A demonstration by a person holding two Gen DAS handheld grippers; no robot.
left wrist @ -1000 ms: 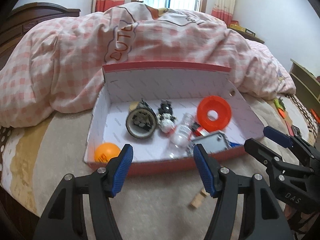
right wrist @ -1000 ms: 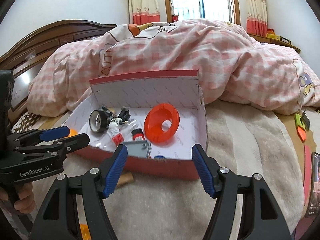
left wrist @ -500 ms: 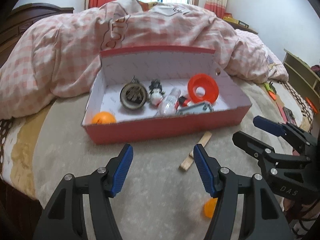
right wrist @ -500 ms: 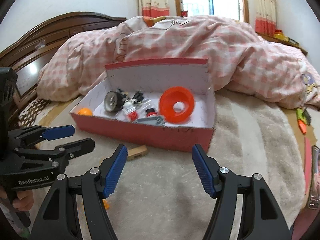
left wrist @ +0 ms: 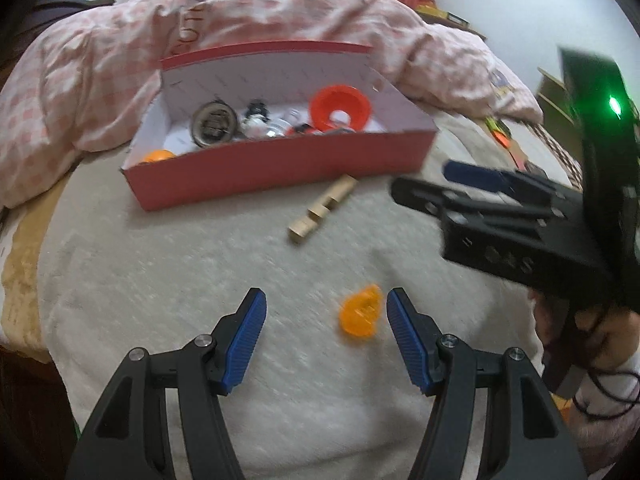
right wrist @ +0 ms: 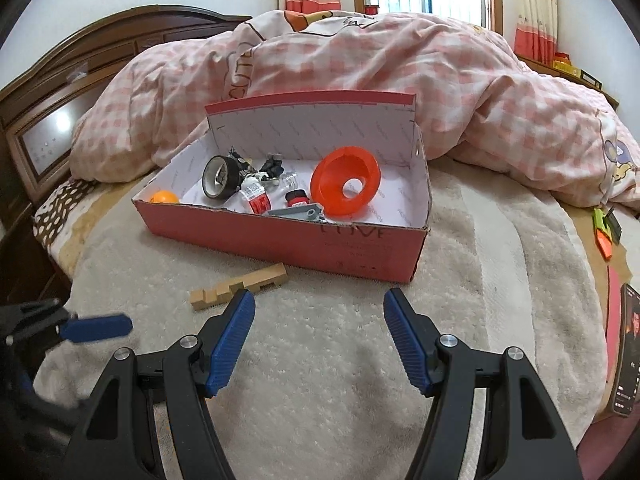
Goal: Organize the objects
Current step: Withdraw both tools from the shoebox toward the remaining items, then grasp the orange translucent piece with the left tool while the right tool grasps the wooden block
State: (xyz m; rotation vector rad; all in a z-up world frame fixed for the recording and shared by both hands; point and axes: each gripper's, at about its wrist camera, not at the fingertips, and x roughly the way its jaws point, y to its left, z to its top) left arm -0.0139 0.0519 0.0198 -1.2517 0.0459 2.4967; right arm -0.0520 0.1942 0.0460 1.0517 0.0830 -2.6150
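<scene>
My left view is motion-smeared: the small orange piece (left wrist: 360, 312) by my left tongs (left wrist: 326, 334) is too blurred to name. The box (left wrist: 280, 168) front wall hides most of the orange ball (left wrist: 158, 155) and the lower parts of the clutter inside. My right tongs (left wrist: 460, 184) are soft there, lettering unreadable. In the right view my left tongs (right wrist: 94, 326) are blurred and cut by the edge. The phone (right wrist: 628, 348) is cropped at right. Box print too faint to read.

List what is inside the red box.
Inside the red box: orange funnel, tape roll, orange ball, small bottles, grey metal part. Its front wall hides anything lower.
</scene>
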